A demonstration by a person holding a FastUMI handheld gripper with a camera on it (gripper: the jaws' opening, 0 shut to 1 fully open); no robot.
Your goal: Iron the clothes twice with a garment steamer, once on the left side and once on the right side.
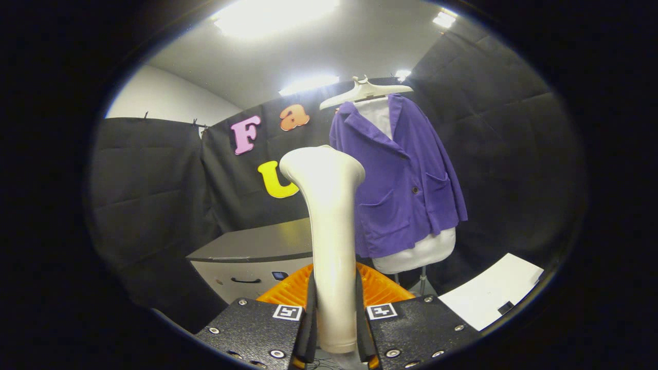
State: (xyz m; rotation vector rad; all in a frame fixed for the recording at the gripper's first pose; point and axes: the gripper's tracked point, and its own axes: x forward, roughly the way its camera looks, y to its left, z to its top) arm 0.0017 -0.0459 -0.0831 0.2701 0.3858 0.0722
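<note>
My gripper (335, 321) is shut on the handle of a cream garment steamer (329, 226), which stands upright between the fingers with its flared head at the top. Beyond it and slightly to the right, a purple jacket (406, 180) hangs on a white mannequin torso under a cream hanger (365, 91). The steamer's head is level with the jacket's left lapel but still well short of the fabric; its body hides part of the jacket's left front.
A grey cabinet (257, 257) with a dark handle stands behind the steamer to the left. A white sheet (488, 295) lies low on the right. The mannequin's metal stand (422, 280) drops below the torso.
</note>
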